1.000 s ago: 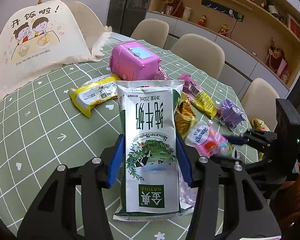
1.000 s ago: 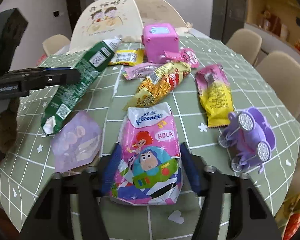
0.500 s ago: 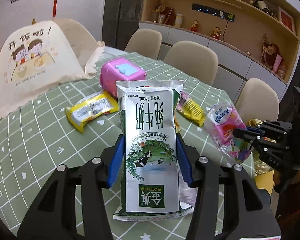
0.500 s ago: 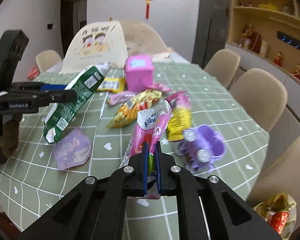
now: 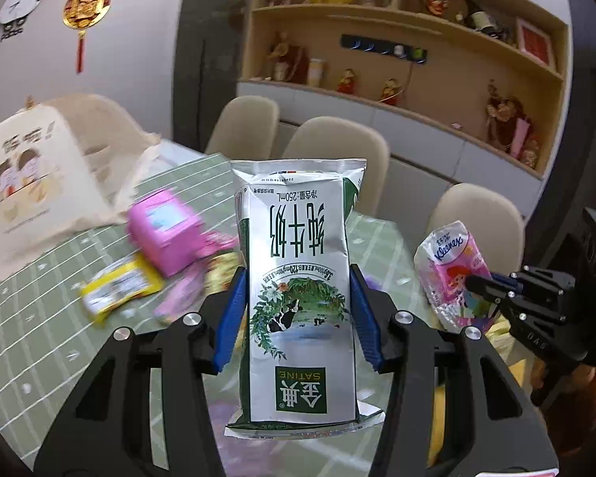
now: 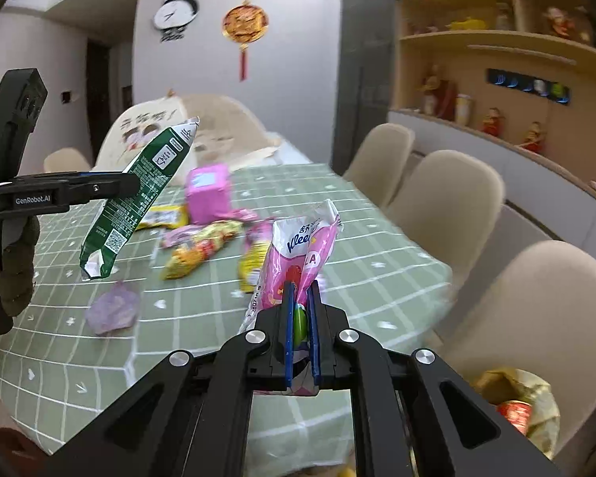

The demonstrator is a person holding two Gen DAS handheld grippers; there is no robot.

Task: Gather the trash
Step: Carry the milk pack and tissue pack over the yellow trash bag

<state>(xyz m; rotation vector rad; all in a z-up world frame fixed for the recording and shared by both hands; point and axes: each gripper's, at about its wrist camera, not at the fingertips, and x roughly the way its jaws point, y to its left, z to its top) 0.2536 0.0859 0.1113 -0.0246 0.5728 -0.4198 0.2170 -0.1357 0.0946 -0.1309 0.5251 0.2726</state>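
— Between the blue pads of the left hand-held gripper (image 5: 298, 314), what is that?

— A silver and green foil milk pouch (image 5: 300, 290), printed upside down, pinched across its middle and lifted clear of the bench (image 6: 377, 254) with its green checked cloth. From the other side it hangs tilted, its torn end lowest.

— And the right hand-held gripper (image 6: 301, 318)?

— Squeezed almost flat on a pink plastic Kleenex tissue packet (image 6: 298, 254), which stands up out of the jaws, also off the bench.

— What lies beyond them?

— Loose wrappers on the cloth: a yellow snack wrapper (image 5: 119, 290), a yellow and red crinkled packet (image 6: 198, 250), a pale purple flat pouch (image 6: 113, 312), all near a pink plastic box (image 6: 208, 192). Behind stands a cream fabric food cover (image 5: 31, 183), with beige chairs (image 6: 445, 198) round the bench.
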